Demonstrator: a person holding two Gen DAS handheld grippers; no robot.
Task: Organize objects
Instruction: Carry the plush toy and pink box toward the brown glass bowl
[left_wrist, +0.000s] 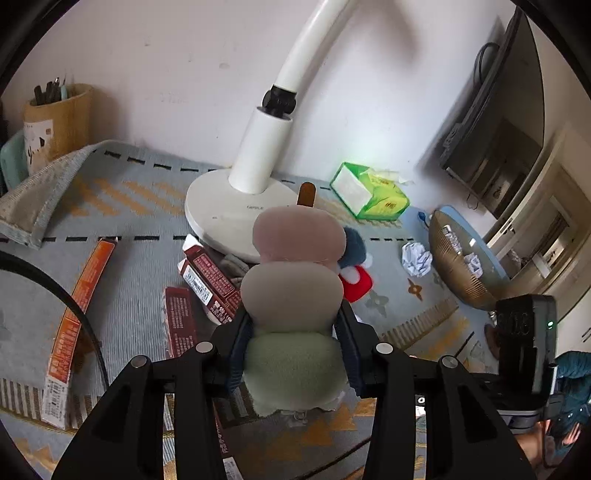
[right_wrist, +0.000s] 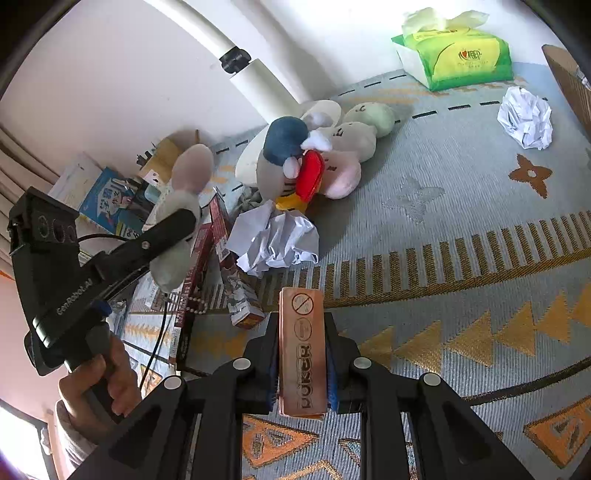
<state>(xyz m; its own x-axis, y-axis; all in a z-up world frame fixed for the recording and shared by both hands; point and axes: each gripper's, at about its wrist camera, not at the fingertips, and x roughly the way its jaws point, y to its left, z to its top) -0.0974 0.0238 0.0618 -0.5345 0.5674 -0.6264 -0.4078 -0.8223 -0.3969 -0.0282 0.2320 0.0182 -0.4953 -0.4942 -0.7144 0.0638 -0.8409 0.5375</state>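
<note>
My left gripper (left_wrist: 295, 347) is shut on a plush dango skewer (left_wrist: 291, 288), pressing its green and grey balls; the pink ball and a brown stick tip poke out ahead. In the right wrist view the same left gripper (right_wrist: 181, 225) hangs over the clutter with this plush (right_wrist: 184, 184), held by a hand (right_wrist: 107, 373). My right gripper (right_wrist: 303, 354) is shut on a flat pinkish poker card box (right_wrist: 303, 343) above the patterned cloth. A second dango plush (right_wrist: 354, 144) and a blue-headed plush (right_wrist: 284, 144) with a red part lie beside the lamp base.
A white lamp base (left_wrist: 221, 210) stands at the wall. Dark red boxes (left_wrist: 210, 280), an orange box (left_wrist: 77, 314), crumpled paper (right_wrist: 273, 240) and another ball (right_wrist: 526, 116), a green tissue pack (right_wrist: 461, 55), a woven bowl (left_wrist: 461, 266) and a pen holder (left_wrist: 59, 118) lie around.
</note>
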